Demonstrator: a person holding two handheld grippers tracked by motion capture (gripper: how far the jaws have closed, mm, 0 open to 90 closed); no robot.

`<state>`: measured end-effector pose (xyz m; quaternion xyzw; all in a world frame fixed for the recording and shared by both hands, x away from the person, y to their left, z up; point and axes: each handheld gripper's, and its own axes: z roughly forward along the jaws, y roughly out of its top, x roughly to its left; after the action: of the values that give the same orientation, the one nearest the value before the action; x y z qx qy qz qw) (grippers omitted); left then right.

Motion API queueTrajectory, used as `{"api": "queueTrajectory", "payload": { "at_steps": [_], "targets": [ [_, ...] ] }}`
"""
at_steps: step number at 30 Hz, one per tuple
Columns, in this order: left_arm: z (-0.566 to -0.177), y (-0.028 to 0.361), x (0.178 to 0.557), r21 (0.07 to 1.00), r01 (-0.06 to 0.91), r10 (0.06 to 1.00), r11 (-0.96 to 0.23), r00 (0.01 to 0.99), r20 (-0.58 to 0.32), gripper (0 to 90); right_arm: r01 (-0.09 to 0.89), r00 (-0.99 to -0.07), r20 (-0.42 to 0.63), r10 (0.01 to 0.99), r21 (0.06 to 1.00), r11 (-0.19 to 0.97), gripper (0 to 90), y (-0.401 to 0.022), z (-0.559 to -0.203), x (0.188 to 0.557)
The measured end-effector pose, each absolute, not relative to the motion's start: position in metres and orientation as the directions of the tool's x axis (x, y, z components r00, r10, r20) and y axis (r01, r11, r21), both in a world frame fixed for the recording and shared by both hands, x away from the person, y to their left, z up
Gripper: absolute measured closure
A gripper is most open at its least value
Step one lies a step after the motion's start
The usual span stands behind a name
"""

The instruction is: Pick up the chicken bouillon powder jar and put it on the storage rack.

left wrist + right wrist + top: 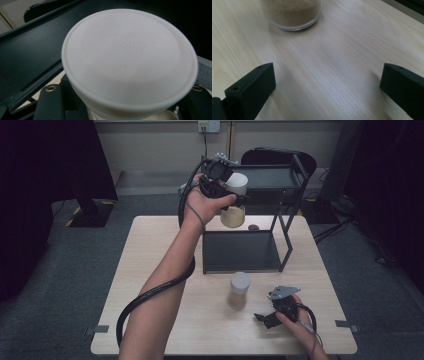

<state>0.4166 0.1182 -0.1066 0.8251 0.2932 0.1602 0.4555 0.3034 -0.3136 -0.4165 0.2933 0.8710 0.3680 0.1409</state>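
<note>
My left gripper (239, 199) is raised over the black two-level rack (260, 251), shut on a clear jar (233, 215) of pale powder with a white lid (236, 182). In the left gripper view that white lid (130, 60) sits right in front of the camera, with the rack's top shelf (30, 52) behind it. A second jar (239, 290) with a white lid and brown powder stands on the wooden table (150, 270) in front of the rack. My right gripper (263, 317) rests low on the table to the right of it, open, with bare wood between the fingers (253, 86); the brown jar (292, 13) stands ahead.
The rack has a low shelf (240, 252) on the table and a top shelf (270, 176) at the back. A small dark object (253, 227) lies on the table behind the low shelf. A black chair (277, 156) stands beyond the table.
</note>
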Motion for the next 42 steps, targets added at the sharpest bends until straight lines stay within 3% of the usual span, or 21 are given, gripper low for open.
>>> {"api": "queueTrajectory", "payload": {
  "at_steps": [42],
  "targets": [
    [-0.042, 0.107, 0.451, 0.847, 0.339, 0.651, -0.409, 0.759, 0.012, 35.0, 0.407, -0.788, -0.03, 0.615, 0.725, 0.556, 0.0, -0.314, -0.417, 0.303]
  ]
}}
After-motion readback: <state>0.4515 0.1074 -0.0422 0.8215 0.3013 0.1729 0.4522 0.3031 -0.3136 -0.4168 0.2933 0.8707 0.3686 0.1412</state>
